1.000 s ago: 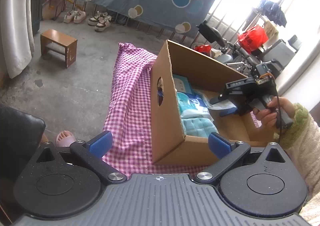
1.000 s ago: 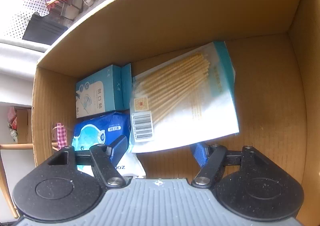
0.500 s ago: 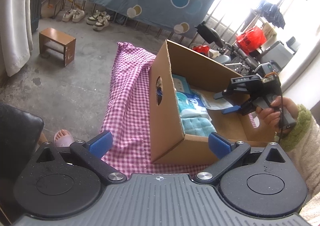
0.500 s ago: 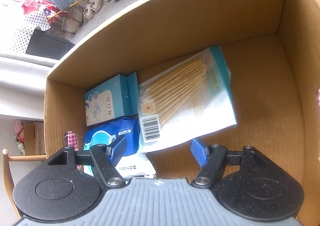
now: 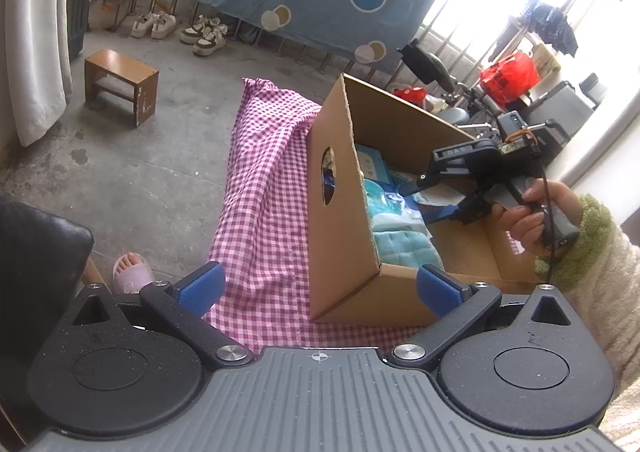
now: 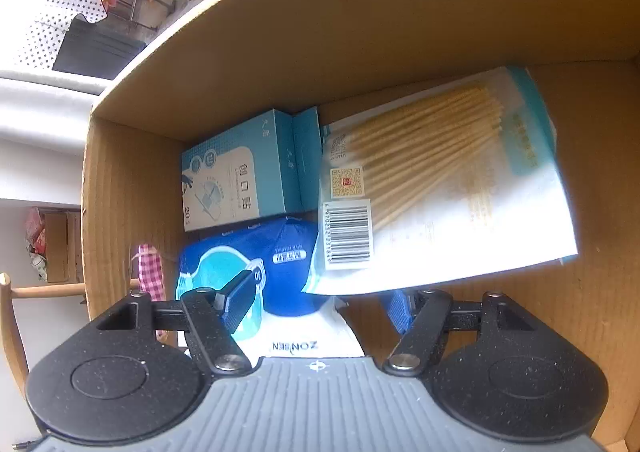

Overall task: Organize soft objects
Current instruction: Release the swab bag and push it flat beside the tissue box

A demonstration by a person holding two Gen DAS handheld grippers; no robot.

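Observation:
A cardboard box (image 5: 344,232) stands on a pink checked cloth (image 5: 264,187). It holds a teal carton (image 6: 240,171), a blue mask pack (image 6: 280,264), a light blue towel (image 5: 404,248) and a bag of cotton swabs (image 6: 440,179) that leans on the mask pack. My right gripper (image 6: 320,304) hangs open inside the box, just short of the swab bag's near edge, its pads pressing on nothing. The left wrist view shows it (image 5: 424,201) held by a hand in a fuzzy sleeve. My left gripper (image 5: 320,290) stays open and empty in front of the box's near corner.
A wooden stool (image 5: 120,81) and shoes (image 5: 180,27) sit on the concrete floor at the left. A person's slippered foot (image 5: 132,272) and a black seat (image 5: 36,252) are close by. A chair, a red bag (image 5: 508,75) and clutter stand behind the box.
My right gripper has drifted across the box, and the packs now look closer and larger in its view. The swab bag lies as before. My left gripper has not moved.

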